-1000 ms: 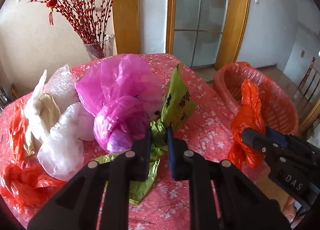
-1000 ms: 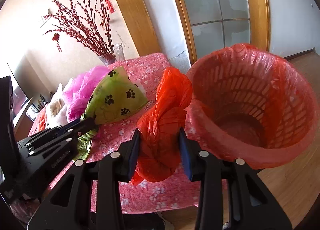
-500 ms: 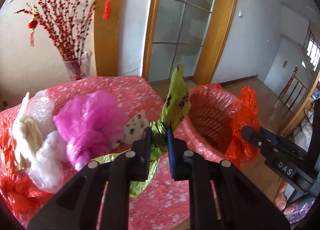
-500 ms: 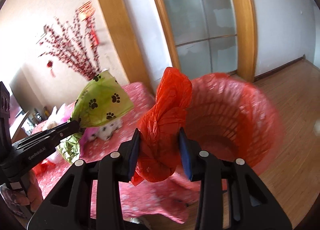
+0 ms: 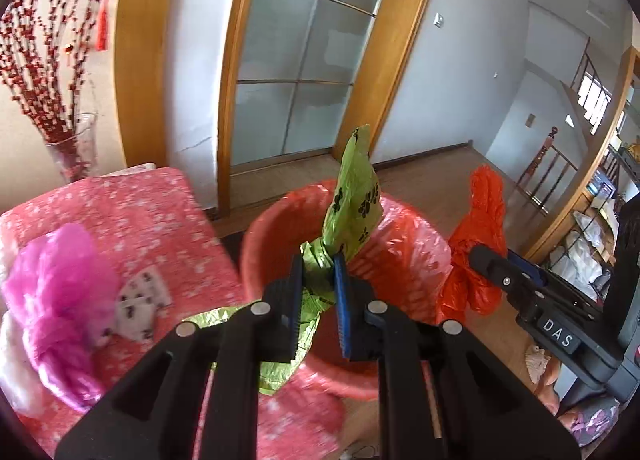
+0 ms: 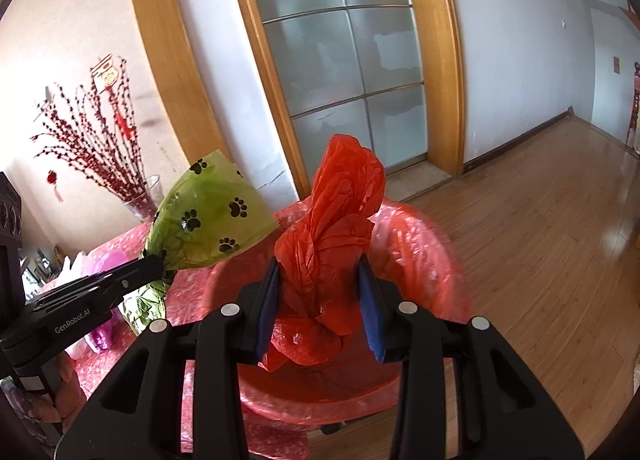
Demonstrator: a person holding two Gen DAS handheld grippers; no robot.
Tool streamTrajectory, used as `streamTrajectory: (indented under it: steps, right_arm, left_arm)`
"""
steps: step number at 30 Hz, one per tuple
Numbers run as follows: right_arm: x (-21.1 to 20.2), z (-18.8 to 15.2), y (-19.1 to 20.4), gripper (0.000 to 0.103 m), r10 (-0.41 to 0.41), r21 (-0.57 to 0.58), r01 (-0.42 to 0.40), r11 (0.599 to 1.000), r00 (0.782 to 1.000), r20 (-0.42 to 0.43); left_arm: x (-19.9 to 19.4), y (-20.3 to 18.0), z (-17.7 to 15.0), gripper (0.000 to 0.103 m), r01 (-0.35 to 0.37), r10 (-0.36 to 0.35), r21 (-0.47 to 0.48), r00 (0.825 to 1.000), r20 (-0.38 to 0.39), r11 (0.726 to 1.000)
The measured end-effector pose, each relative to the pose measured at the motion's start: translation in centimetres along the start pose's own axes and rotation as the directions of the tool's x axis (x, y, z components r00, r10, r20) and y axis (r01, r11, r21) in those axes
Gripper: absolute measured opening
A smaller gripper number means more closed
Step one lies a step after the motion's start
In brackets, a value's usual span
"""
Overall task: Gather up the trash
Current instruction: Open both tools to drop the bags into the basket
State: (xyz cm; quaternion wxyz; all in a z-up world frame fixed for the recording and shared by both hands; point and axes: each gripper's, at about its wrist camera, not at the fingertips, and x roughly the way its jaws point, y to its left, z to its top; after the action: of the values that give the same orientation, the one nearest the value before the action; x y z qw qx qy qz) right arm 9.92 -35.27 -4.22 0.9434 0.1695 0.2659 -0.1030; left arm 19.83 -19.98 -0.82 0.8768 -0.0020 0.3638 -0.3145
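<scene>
both your tongs are loaded. left tongs (image 5: 316,280) are clamped on the twisted neck of the green paw-print bag (image 5: 354,200), its long axis standing roughly upright out of the jaws, with a crumpled tail hanging below. right tongs (image 6: 318,296) are pinched around the bunched middle of the orange bag (image 6: 332,244), also upright, peak on top.

the relation that matters: the red-lined basket (image 5: 276,228) sits straight ahead of and below both tongs, just off the edge of the table (image 5: 160,212). in the left wrist view the green bag is over the basket's mouth, toward its table side. the orange bag shows beside the far rim there, and in the right wrist view it hangs in front of the opening. i can't tell for sure it's fully inside the rim line. left hand looks the better centred, so it's likely the one to let go first.

judgement: next move is a drop, so check each bag clears the rim, or it may catch the liner and slide off. pink bag (image 5: 60,300) and other trash are on the table, so more trips are left.
</scene>
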Motion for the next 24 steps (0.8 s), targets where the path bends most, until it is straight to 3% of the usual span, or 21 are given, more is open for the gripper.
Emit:
streamTrajectory:
  steps: [9,12,13,14,18,24]
  right_arm:
    - [1.0,0.8,-1.0,0.041,-0.008,0.018,0.008,1.000,1.000,0.005]
    - [1.2,1.0,-1.4,0.052,-0.002,0.021,0.002,1.000,1.000,0.009]
    - [1.2,1.1,-1.5,0.057,-0.004,0.022,0.004,1.000,1.000,0.011]
    - [1.2,1.0,-1.6,0.060,-0.006,0.023,0.006,1.000,1.000,0.012]
    - [1.0,0.4,-2.1,0.061,-0.019,0.046,0.019,0.999,1.000,0.007]
    - [0.1,-0.5,-0.6,0.061,-0.061,-0.020,0.062,0.998,0.998,0.025]
  left_arm:
    - [2.7,-1.0,0.9,0.018,0.035,-0.035,-0.004,0.999,-0.035,0.999]
    - [3.1,-0.9,0.4,0.026,0.037,-0.038,-0.027,0.998,-0.049,0.999]
    - [3.2,-0.6,0.4,0.033,0.035,-0.037,-0.033,0.998,-0.052,0.999]
    - [3.2,-0.4,0.1,0.038,0.029,-0.031,-0.036,0.998,-0.052,0.999]
    - [2.7,0.8,-0.5,0.038,-0.003,0.000,-0.044,0.999,-0.049,0.999]
    - [-0.5,2.6,-1.9,0.042,-0.107,0.108,-0.014,0.994,0.008,0.994]
